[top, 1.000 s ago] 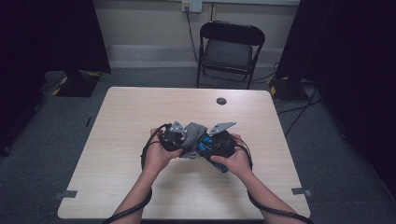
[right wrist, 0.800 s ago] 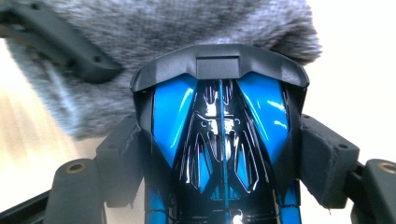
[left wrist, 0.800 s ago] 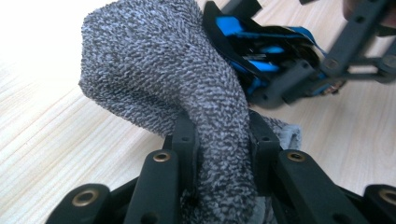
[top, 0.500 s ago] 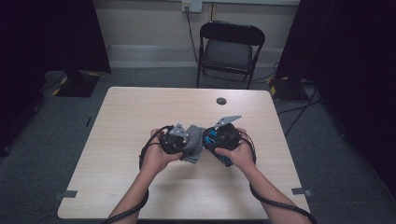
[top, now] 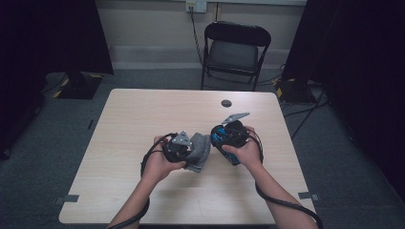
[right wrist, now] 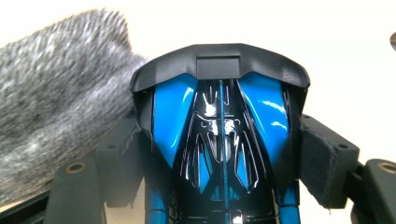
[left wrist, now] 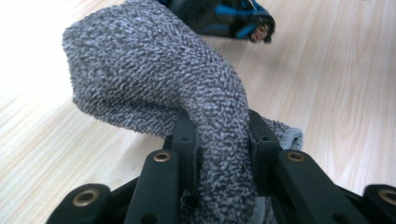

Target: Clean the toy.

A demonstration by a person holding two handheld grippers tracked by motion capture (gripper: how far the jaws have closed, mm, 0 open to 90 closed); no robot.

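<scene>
Grey knitted sock (left wrist: 154, 79) is being pinched by the left gripper (left wrist: 219, 144) above the table (top: 143, 114); the right gripper (right wrist: 224, 154) is clamping a blue-black toy (right wrist: 219, 126) just beside it. Holding the sock's mouth steady should ease insertion.

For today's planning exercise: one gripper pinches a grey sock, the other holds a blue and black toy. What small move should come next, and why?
Probably ease the toy toward the sock's free end. The left gripper is clamped on the sock, the right gripper grips the toy, and the two sit close together above the table.
</scene>
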